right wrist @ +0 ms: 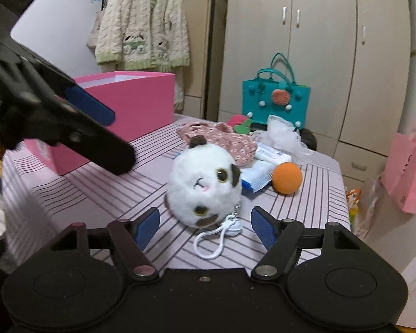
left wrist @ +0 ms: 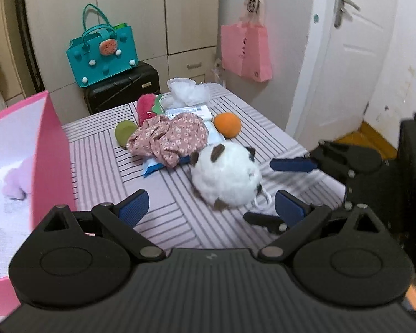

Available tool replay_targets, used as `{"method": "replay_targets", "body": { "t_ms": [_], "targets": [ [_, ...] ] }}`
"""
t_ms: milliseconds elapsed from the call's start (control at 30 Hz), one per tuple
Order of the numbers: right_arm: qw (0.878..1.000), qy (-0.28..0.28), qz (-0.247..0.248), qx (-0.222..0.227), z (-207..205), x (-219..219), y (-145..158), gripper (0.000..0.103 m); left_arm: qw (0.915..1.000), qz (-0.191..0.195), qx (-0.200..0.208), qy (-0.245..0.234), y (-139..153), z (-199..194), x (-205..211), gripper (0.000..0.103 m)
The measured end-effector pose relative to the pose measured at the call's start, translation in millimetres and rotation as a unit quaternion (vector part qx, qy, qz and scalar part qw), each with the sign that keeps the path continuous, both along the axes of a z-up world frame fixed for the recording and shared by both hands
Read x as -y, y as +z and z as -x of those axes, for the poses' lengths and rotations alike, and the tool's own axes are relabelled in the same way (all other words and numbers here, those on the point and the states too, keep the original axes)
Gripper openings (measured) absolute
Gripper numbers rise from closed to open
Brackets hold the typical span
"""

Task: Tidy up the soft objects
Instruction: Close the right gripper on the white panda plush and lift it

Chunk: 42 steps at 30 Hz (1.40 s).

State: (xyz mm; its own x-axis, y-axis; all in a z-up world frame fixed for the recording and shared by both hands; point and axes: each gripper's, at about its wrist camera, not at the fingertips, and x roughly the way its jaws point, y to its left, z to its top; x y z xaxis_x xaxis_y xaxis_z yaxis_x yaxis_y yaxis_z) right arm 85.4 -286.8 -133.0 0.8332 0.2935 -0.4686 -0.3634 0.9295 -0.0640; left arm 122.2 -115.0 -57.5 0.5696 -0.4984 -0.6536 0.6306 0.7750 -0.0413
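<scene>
Right tongs [right wrist: 203,229] hang nearest, jaws apart and empty, just short of the white plush toy [right wrist: 205,186] on the striped bench [right wrist: 69,194]. Left tongs [left wrist: 210,208] are also apart and empty. The toy's cord loop [right wrist: 216,238] lies between the right jaws; closing there could snag only cord. A shallow pinch on round fluff may slip, rolling it toward the orange ball [right wrist: 287,177]. The pink box [right wrist: 141,102] stands well apart.

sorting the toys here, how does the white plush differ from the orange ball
The white plush is furry, with brown patches, eyes and a corded white clip; the orange ball is plain and smooth-looking. The plush looks clearly bigger. The plush lies nearest the cameras; the ball sits beyond it, beside the blue packet. Both are roundish and rest on the striped cloth.
</scene>
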Motion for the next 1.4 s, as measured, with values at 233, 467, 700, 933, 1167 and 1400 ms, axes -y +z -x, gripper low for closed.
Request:
{"method": "replay_targets", "body": {
  "t_ms": [233,467,700,933,1167,1400],
  "targets": [
    [1.000,-0.011,0.008,-0.001,-13.8,-7.9,-4.7,0.081,0.9995,0.026,-0.004,0.015,-23.4,-20.3,16.8,0.098],
    [1.000,-0.020,0.010,0.010,-22.1,-18.4,-5.8,0.080,0.9975,0.063,-0.026,0.019,-39.1,-36.9,25.3,0.096],
    [0.999,-0.032,-0.010,0.017,-22.3,-22.6,-10.0,0.071,0.9965,0.075,-0.030,0.021,-50.9,-39.7,27.5,0.072],
    [0.998,-0.056,-0.031,0.019,-21.8,-25.4,-14.6,0.064,0.9939,0.094,-0.050,0.030,-56.2,-39.9,28.6,0.065],
    [0.998,-0.041,-0.038,0.007,-18.0,-22.4,-6.9,0.063,0.9957,0.073,-0.047,0.031,-49.1,-30.4,28.3,0.064],
    [0.998,-0.022,-0.056,-0.020,-7.7,-32.3,7.5,0.063,0.9958,0.047,-0.071,0.035,-31.6,-20.1,17.3,0.064]
  ]
}}
